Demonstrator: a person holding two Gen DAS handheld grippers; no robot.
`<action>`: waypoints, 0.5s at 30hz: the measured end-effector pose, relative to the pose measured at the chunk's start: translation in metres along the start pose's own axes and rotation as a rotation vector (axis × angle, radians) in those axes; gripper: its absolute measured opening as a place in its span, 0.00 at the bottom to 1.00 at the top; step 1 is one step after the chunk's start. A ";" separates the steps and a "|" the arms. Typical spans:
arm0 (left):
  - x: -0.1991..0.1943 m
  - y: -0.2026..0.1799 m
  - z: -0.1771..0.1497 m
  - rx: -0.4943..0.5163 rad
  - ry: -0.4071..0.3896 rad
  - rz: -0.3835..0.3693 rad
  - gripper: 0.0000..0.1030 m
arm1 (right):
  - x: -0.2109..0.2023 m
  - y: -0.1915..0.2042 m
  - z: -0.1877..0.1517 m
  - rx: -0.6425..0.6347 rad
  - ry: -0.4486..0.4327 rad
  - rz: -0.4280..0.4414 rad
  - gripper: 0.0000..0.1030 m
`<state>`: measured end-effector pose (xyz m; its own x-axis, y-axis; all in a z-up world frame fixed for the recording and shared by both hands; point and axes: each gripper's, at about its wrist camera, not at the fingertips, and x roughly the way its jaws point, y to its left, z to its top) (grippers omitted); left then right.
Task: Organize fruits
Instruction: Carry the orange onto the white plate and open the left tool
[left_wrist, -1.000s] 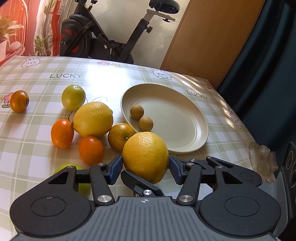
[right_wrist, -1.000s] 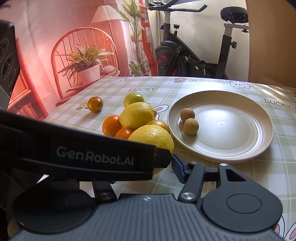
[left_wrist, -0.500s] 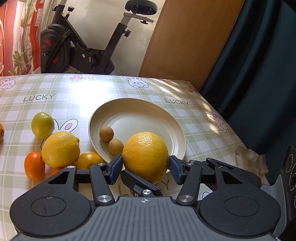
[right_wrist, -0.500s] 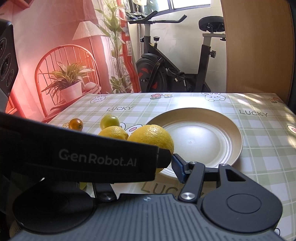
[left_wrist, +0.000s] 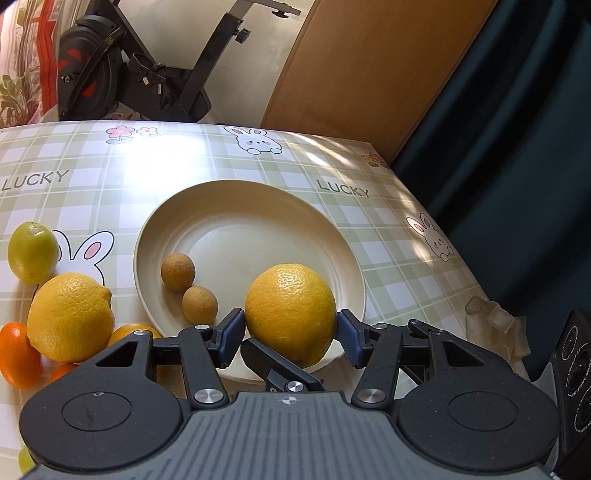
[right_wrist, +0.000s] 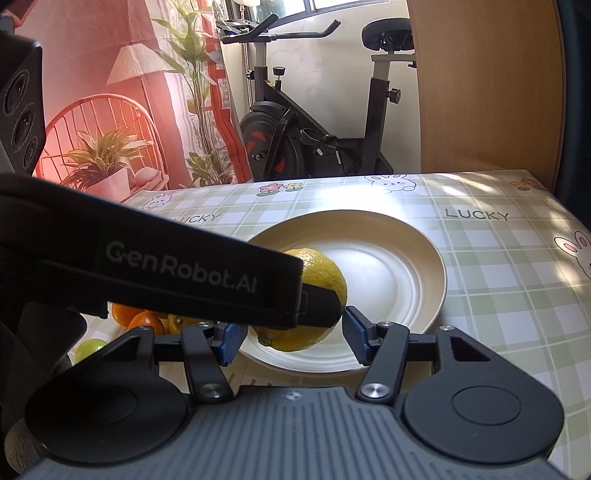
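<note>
the cream plate (left_wrist: 332, 236) on the checked tablecloth (left_wrist: 207, 162) holds two small brown round fruits (left_wrist: 178, 272) near its left rim. left of the plate lie a green fruit (left_wrist: 32, 252), a second lemon (left_wrist: 70, 317) and small oranges (left_wrist: 14, 354). the left gripper (left_wrist: 290, 328) is clamped on a large yellow lemon (left_wrist: 290, 312) at the plate's near rim. the right gripper (right_wrist: 291, 339) is spread apart, just beside the lemon.
</note>
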<state>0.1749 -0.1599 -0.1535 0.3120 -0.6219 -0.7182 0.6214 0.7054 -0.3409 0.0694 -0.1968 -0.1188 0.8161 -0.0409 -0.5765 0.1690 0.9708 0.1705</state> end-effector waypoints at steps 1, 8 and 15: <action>0.003 0.001 0.000 -0.002 0.006 0.003 0.56 | 0.002 -0.002 0.001 0.001 0.005 0.001 0.57; 0.015 0.009 0.002 -0.012 0.030 0.039 0.56 | 0.019 -0.005 -0.001 0.008 0.051 0.016 0.57; 0.018 0.026 0.015 -0.037 0.010 0.072 0.56 | 0.039 -0.001 0.008 -0.010 0.074 0.039 0.57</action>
<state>0.2073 -0.1578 -0.1658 0.3475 -0.5662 -0.7474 0.5705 0.7603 -0.3107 0.1055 -0.2014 -0.1345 0.7792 0.0146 -0.6267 0.1319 0.9735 0.1867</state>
